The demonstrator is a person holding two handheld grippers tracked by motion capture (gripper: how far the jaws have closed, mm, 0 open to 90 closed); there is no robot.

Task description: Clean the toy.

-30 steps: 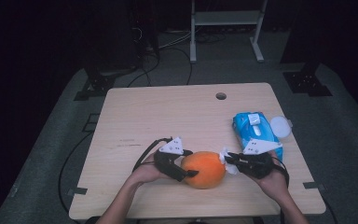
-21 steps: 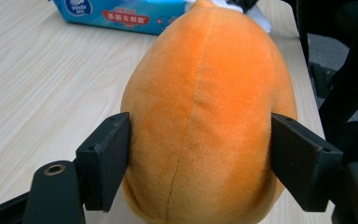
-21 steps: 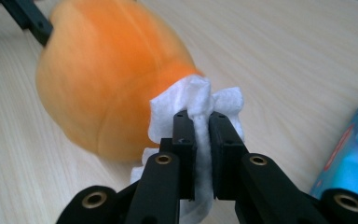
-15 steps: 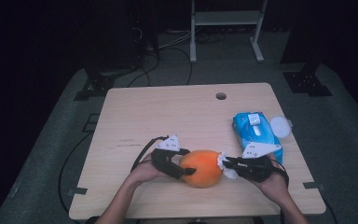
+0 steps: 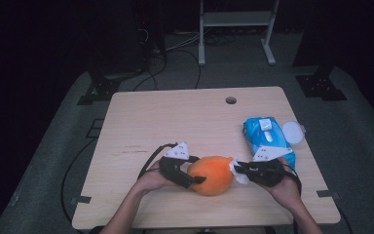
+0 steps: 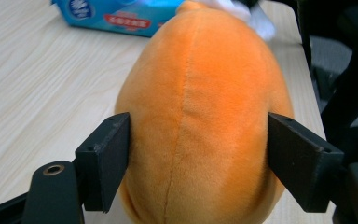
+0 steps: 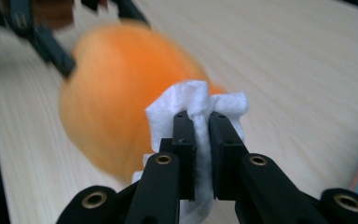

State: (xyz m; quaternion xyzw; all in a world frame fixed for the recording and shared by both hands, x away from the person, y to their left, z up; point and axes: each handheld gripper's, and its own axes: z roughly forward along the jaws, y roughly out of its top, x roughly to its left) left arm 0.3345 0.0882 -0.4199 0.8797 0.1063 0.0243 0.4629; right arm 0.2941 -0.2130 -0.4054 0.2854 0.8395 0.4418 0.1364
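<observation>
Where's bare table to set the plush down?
Free: the far-left table, from the cable hole to the left edge. Crowded: the near edge, where both claws meet the orange plush, and the right side, taken by the blue wipes pack and white lid.

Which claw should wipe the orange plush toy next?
Probably the right claw: it pinches the white wipe right at the orange plush toy. The left claw is busy clamping the toy.

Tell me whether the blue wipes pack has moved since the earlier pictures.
No. The blue wipes pack lies where it did, right of the table's hole, beside the white lid.
</observation>
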